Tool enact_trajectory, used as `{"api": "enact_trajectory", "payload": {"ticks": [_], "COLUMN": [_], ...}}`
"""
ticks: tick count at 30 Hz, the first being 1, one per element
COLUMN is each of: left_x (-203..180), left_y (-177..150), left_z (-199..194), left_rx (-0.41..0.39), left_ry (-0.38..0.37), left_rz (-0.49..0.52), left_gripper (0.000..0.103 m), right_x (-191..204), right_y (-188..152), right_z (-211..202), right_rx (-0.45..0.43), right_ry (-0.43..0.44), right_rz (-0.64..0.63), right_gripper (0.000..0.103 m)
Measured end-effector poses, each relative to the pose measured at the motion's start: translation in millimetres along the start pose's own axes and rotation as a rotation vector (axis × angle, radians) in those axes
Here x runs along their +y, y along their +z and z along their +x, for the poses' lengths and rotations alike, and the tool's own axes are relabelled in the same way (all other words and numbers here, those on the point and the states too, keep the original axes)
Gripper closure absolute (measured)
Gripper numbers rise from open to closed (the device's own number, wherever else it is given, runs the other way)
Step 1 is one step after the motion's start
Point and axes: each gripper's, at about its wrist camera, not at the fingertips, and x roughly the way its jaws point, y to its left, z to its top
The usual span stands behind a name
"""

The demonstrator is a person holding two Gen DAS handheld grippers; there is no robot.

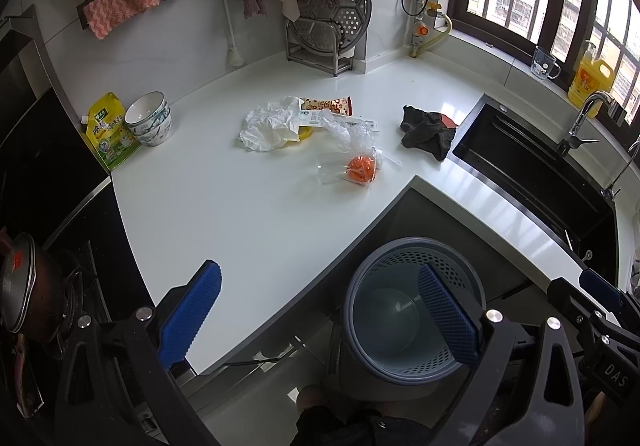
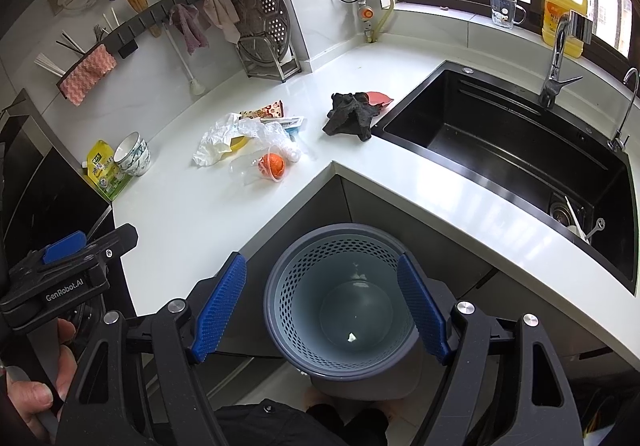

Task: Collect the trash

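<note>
Almost nothing of the collecting looked done. The grey perforated bin [image 2: 340, 310] stood on the floor in the inner corner of the white bench [image 1: 224, 213], and it held only one small pale scrap [image 2: 351, 337] at the bottom. All the visible trash lay on the bench, well apart from the bin: a crumpled white plastic bag [image 1: 269, 123], a printed snack wrapper [image 1: 328, 105] just behind it, a clear plastic bag [image 1: 344, 133] with an orange item [image 1: 361, 167] in the clear wrapping at its near end. A dark rag [image 1: 428, 127] lay near the sink [image 2: 520, 149]; whether it counted as trash could not be told. The left gripper [image 1: 320, 310] hung over the bench edge and bin with its jaws spread wide and nothing between them; the right gripper [image 2: 322, 310] was likewise wide apart and empty, framing the bin's mouth. By this reading every piece on the bench remained to be picked up and dropped in.
</note>
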Motion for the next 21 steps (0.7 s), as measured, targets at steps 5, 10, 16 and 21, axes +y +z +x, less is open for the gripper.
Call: {"api": "enact_trajectory", "payload": {"ticks": [5, 10, 16, 21], "left_x": [1.4, -0.4, -0.5, 4.5], "left_y": [0.9, -0.5, -0.6, 0.3], "left_z": [-0.9, 0.3, 0.8, -2.4], "left_rx": [0.000, -0.002, -0.003, -0.007], "left_ry": [-0.002, -0.001, -0.001, -0.002], "left_rz": [-0.002, 0.001, 0.003, 0.001], "left_gripper": [0.006, 0.006, 0.006, 0.006], "right_x": [1.1, 1.0, 2.8, 1.9], "right_y": [-1.0, -1.0, -2.5, -2.0], "right_z": [1.0, 0.9, 1.3, 1.0], "right_rx": [-0.001, -0.002, -0.003, -0.003], "right_ry": [-0.001, -0.002, -0.002, -0.002], "right_rz": [-0.002, -0.002, -0.003, -0.005], "right_gripper": [0.028, 0.028, 0.028, 0.028]}}
